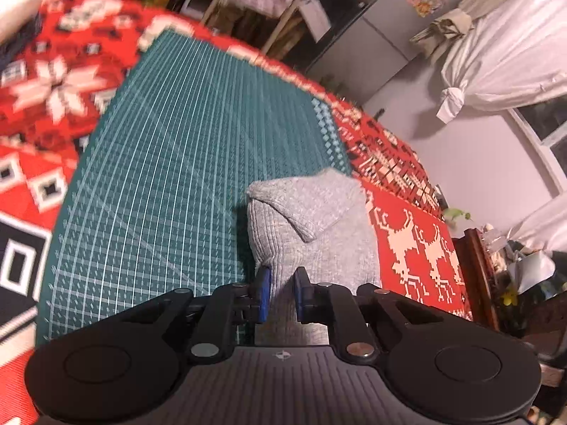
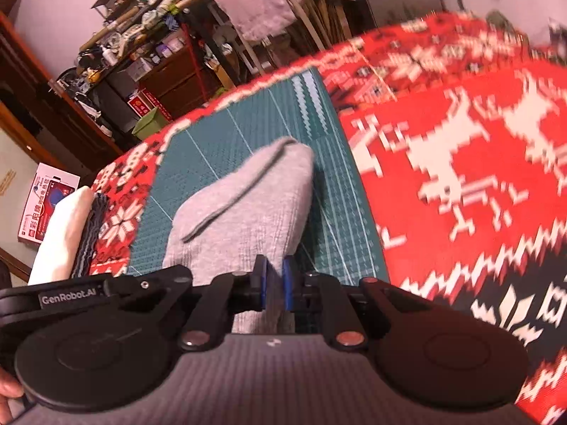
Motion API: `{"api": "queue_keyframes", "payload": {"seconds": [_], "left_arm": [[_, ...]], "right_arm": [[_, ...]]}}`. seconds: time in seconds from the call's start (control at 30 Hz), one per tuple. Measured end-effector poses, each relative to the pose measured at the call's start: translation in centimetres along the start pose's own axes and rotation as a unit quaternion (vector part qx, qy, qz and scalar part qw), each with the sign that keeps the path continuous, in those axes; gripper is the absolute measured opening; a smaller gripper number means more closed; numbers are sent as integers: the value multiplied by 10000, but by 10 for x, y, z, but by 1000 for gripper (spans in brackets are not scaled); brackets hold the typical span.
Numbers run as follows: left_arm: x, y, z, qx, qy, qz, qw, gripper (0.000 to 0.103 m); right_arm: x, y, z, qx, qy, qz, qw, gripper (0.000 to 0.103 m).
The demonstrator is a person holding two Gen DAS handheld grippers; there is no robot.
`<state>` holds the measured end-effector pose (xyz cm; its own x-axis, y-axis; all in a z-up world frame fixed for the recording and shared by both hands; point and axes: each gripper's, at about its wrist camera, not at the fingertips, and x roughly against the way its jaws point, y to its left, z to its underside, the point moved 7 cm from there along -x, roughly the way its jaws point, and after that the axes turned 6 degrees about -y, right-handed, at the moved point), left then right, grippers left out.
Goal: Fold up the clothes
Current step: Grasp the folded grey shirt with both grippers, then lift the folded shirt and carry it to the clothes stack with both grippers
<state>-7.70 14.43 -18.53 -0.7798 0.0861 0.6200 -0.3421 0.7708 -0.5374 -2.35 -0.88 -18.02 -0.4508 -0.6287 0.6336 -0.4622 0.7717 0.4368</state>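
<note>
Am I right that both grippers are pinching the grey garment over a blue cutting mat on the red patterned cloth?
Not quite: the cutting mat is green, not blue, as the left wrist view shows. The rest holds: the left gripper and the right gripper both pinch the grey garment over that mat, which lies on the red patterned cloth.

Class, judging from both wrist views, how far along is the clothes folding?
Done: a small folded stack lies beside the green mat. In hand: the left gripper and right gripper each pinch the grey garment, lifted over the mat. Left: laying it down folded.
</note>
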Motion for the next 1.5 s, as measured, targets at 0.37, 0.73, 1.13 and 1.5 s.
{"api": "queue_keyframes", "payload": {"seconds": [0.37, 0.73, 1.13, 1.5], "left_arm": [[73, 16, -74, 47, -834, 273, 9961, 13], [169, 113, -175, -146, -1358, -115, 9906, 13], [197, 237, -214, 88, -1401, -675, 9878, 13], [163, 292, -198, 454, -1244, -887, 9872, 14]], "right_arm": [[14, 103, -55, 420, -350, -403, 9977, 10], [-25, 291, -63, 638, -433, -883, 9931, 10], [-106, 418, -12, 635, -10, -1085, 9921, 10], [-165, 402, 20, 653, 396, -983, 9922, 14]]}}
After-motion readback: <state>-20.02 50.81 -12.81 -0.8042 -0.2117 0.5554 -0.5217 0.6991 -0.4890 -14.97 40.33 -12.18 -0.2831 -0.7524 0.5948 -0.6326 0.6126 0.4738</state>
